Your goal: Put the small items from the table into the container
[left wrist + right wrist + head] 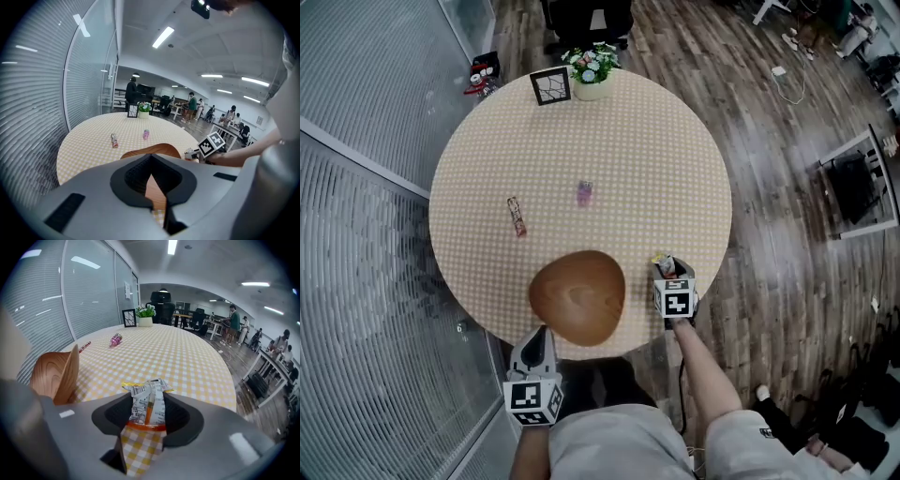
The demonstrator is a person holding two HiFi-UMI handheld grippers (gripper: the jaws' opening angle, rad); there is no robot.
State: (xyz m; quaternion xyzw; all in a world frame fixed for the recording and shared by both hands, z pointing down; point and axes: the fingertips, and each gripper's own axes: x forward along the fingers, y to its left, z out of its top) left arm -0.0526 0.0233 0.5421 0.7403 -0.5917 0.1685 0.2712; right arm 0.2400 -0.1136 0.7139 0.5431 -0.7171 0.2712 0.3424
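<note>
A crumpled orange-and-white snack packet [147, 404] stands at the table's near right edge, and my right gripper [149, 412] is shut on it, the pads pressing its sides. From above, that gripper [666, 264] sits just right of the brown wooden bowl [578, 296]. A wrapped snack bar [517, 216] and a small pink item [585, 193] lie further out on the checked tablecloth. My left gripper [540, 336] hangs at the near table edge below the bowl, shut with nothing in it; its closed tips [151, 174] point over the bowl [154, 151].
A framed picture [550, 86] and a potted flower [591, 70] stand at the far edge of the round table [675, 150]. A glass wall with blinds runs along the left. Wooden floor lies to the right, with people and desks far behind.
</note>
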